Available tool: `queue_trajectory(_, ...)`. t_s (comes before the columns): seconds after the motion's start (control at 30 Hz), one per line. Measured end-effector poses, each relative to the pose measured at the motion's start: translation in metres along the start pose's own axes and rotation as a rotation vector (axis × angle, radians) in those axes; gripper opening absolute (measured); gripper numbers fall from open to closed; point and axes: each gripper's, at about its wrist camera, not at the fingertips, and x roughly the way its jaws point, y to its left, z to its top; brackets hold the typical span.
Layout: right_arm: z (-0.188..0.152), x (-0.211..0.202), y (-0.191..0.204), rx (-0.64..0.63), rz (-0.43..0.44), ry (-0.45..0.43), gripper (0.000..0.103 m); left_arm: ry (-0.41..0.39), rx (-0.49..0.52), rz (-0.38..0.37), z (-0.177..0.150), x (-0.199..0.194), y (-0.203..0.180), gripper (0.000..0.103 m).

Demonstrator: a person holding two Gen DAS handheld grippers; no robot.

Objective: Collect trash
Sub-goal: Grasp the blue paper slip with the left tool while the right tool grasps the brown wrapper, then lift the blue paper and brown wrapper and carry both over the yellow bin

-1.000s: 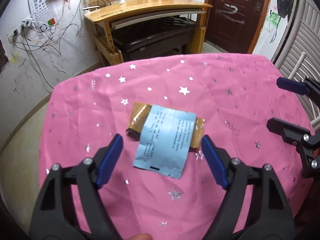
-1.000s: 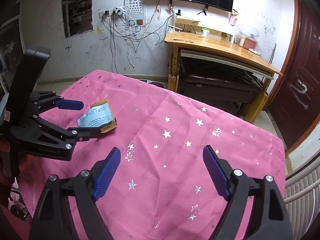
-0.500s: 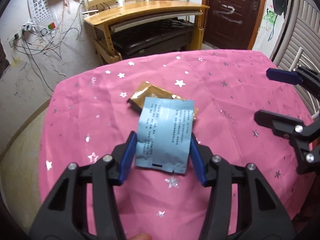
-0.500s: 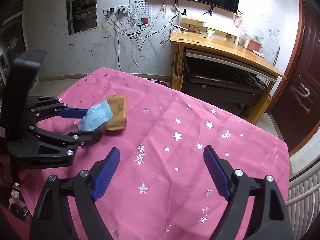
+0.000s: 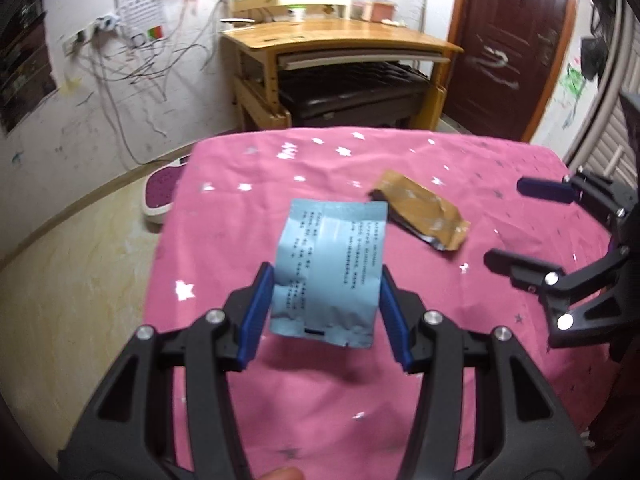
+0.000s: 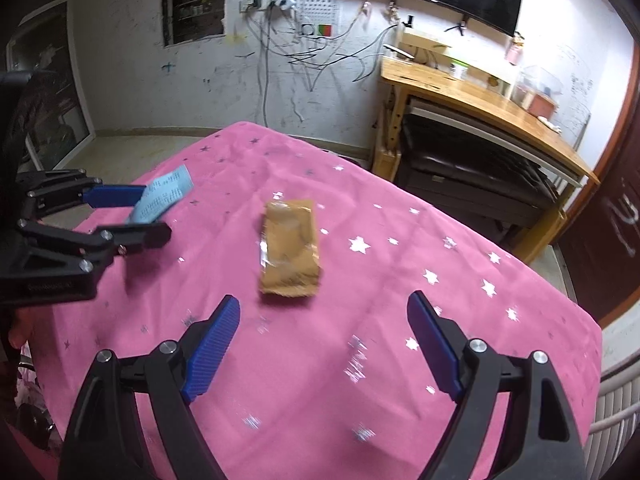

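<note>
My left gripper [image 5: 326,294] is shut on a light blue printed packet [image 5: 330,264], which it holds up off the pink star-patterned tablecloth [image 5: 320,400]. The right wrist view shows the same blue packet [image 6: 162,196] between the left gripper's fingers [image 6: 116,196] at the table's left side. A crumpled brown wrapper [image 6: 290,248] lies flat on the cloth, just beyond my right gripper [image 6: 326,328], which stands open and holds nothing. In the left wrist view the brown wrapper [image 5: 420,210] lies past the blue packet to the right, with the right gripper [image 5: 516,226] beside it.
A wooden desk [image 5: 340,40] with a dark bench under it stands behind the table. A pink and white floor scale [image 5: 160,196] lies by the table's far left corner. A dark door [image 5: 516,40] is at the back right, a radiator [image 6: 616,412] at the right edge.
My left gripper closed on the blue packet, lifted it off the brown wrapper and carried it left. My right gripper moved in toward the brown wrapper, which now lies uncovered.
</note>
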Motion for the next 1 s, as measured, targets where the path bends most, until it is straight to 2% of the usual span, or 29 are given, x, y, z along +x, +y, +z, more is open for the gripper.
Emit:
queue_trajectory(0.2, 0.016, 0.025, 0.013, -0.001, 0.038, 0.019, 0.08, -0.034, -0.056, 0.005, -0.002, -0.012, 0.026, 0.049)
queue_trajectory(0.53, 0.031, 0.061, 0.009, 0.053, 0.041, 0.076, 0.079, -0.043, -0.055, -0.025, -0.006, -0.009, 0.026, 0.049)
queue_trajectory(0.57, 0.03, 0.061, 0.009, 0.056, 0.041, 0.077, 0.076, -0.043, -0.055, -0.028, -0.006, -0.008, 0.026, 0.049)
queue_trajectory(0.63, 0.03, 0.06, 0.006, 0.077, 0.06, 0.071, 0.061, -0.041, -0.057, -0.033, -0.006, -0.006, 0.025, 0.049)
queue_trajectory(0.7, 0.03, 0.058, 0.003, 0.09, 0.063, 0.065, 0.032, -0.04, -0.055, -0.032, -0.006, -0.006, 0.023, 0.049)
queue_trajectory(0.77, 0.029, 0.056, 0.001, 0.096, 0.066, 0.063, 0.029, -0.038, -0.053, -0.033, -0.006, -0.005, 0.019, 0.049)
queue_trajectory(0.9, 0.027, 0.052, -0.003, 0.113, 0.08, 0.053, 0.016, -0.035, -0.044, -0.028, -0.006, -0.006, 0.013, 0.049)
queue_trajectory(1.0, 0.026, 0.045, -0.005, 0.12, 0.077, 0.038, 0.012, -0.038, -0.037, -0.022, -0.005, -0.009, 0.009, 0.049)
